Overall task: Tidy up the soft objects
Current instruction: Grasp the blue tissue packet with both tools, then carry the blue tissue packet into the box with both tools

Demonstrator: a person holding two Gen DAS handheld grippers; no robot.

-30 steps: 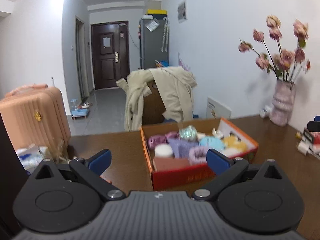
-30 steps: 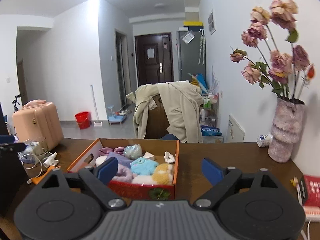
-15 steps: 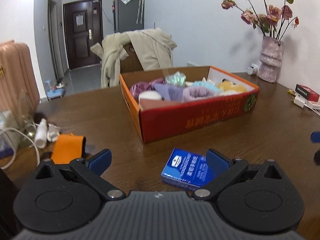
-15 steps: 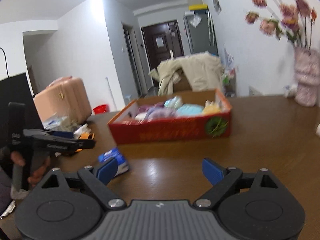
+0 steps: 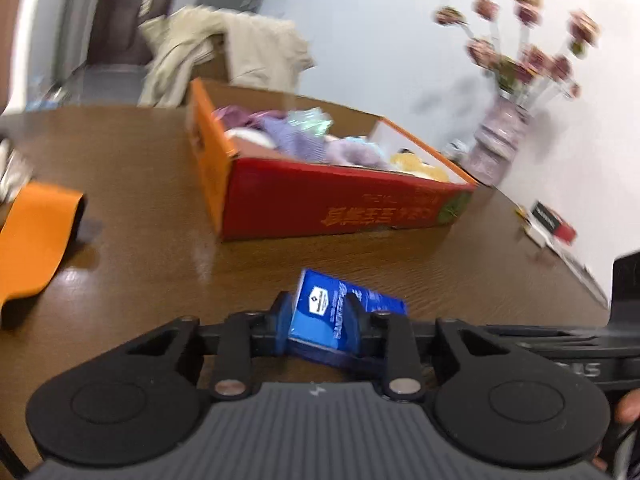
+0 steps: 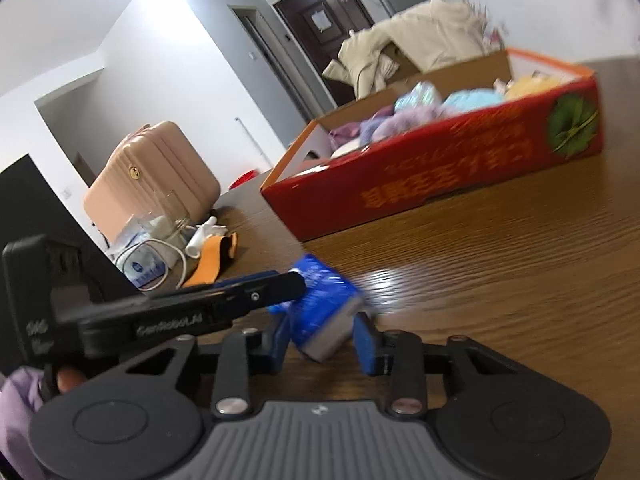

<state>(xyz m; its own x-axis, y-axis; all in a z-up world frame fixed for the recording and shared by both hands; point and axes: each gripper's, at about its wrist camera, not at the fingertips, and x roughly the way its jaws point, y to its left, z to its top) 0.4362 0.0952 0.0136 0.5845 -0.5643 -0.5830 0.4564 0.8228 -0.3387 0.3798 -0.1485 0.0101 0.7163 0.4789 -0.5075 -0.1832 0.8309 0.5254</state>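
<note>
A blue tissue pack [image 5: 380,304] lies on the brown table in front of a red and orange cardboard box [image 5: 340,208]. The box holds several soft items [image 5: 296,140] in purple, blue and yellow. My left gripper [image 5: 320,320] is closing, its blue pads against both sides of the pack's near end. In the right wrist view my right gripper [image 6: 323,336] is closing too, with the pack [image 6: 320,292] gripped at its grey end. The left gripper's finger [image 6: 256,292] reaches in from the left over the same pack. The box [image 6: 440,176] stands behind.
An orange strap [image 5: 36,240] lies at the table's left. A vase of pink flowers [image 5: 500,148] and a red and white packet [image 5: 552,224] stand at the right. A glass jar with cables [image 6: 160,228], a pink suitcase [image 6: 156,172] and a jacket-draped chair [image 5: 224,48] are beyond.
Both grippers have come down to the table and tilted. Their jaws have gone from wide to narrow around the blue tissue pack, one from each side.
</note>
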